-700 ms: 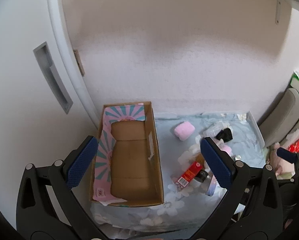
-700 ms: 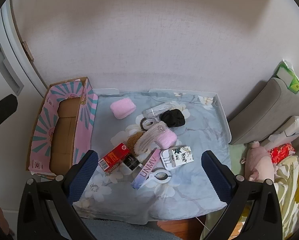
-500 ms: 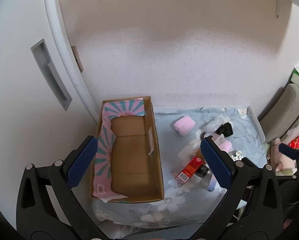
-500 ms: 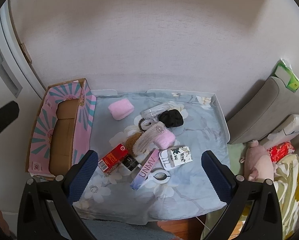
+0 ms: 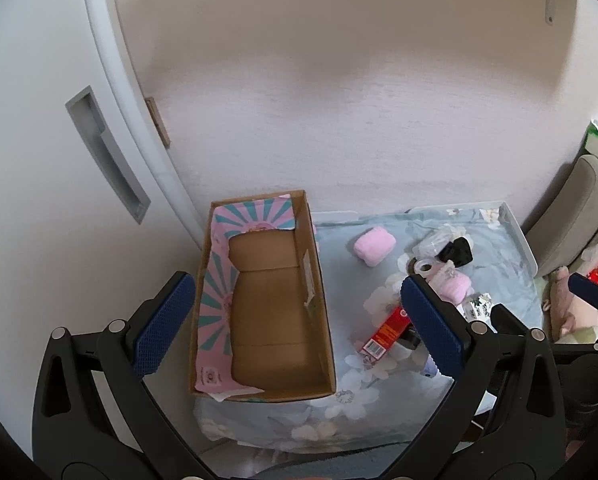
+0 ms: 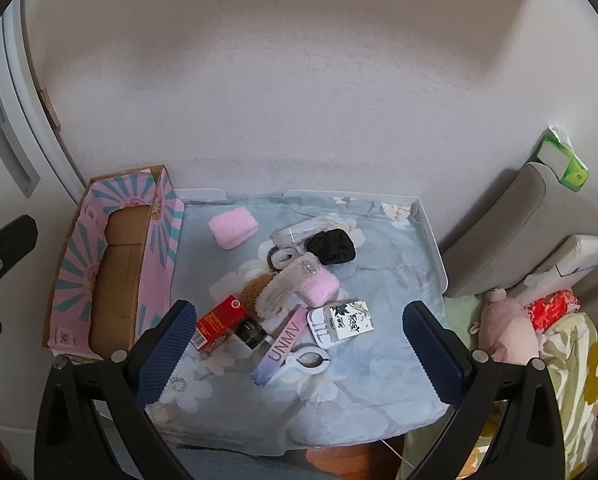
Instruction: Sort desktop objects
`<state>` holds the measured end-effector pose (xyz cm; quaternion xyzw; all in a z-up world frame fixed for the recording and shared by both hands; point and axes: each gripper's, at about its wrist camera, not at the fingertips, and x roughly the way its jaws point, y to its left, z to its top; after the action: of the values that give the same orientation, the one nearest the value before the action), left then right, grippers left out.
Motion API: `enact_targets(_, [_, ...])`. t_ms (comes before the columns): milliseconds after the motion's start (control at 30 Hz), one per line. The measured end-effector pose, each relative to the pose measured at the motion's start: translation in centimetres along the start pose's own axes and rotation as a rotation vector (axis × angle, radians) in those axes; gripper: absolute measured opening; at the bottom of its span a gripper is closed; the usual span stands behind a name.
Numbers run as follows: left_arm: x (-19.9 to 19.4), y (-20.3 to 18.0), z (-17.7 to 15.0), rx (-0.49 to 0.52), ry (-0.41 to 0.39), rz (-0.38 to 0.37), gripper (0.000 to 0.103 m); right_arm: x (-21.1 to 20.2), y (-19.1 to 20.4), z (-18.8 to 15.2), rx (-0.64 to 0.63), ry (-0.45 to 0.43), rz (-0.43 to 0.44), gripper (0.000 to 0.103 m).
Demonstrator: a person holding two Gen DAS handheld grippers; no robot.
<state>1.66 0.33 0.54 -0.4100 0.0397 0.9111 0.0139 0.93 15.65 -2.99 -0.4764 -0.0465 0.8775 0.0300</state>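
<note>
Both jaws hang released, gripping nothing. Clutter sits mid-tabletop, the cardboard box point(image 6: 117, 272) at its left. I would take the red box point(image 6: 219, 322) first with my right gripper point(image 6: 299, 354), pinching its long sides.

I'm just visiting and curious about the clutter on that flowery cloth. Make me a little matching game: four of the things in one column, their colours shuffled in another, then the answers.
Things:
1. scrunchie
2. small carton
3. fluffy pad
4. cardboard box, inside floor

Colours:
A. pink
B. brown
C. black
D. red

Pairs: 1-C, 2-D, 3-A, 4-B
</note>
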Motion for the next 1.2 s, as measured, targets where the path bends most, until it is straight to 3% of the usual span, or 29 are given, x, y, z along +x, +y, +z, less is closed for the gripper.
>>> enact_targets(933, [0.6, -1.0, -1.0, 0.001, 0.038, -0.010, 0.102, -0.3, -0.3, -0.5, -0.004, 0.004, 0.029, 0.102])
enact_targets(1200, [1.6, -1.3, -1.3, -0.017, 0.074, -0.070, 0.102, 0.3, -1.6, -0.5, -0.007, 0.009, 0.038, 0.102])
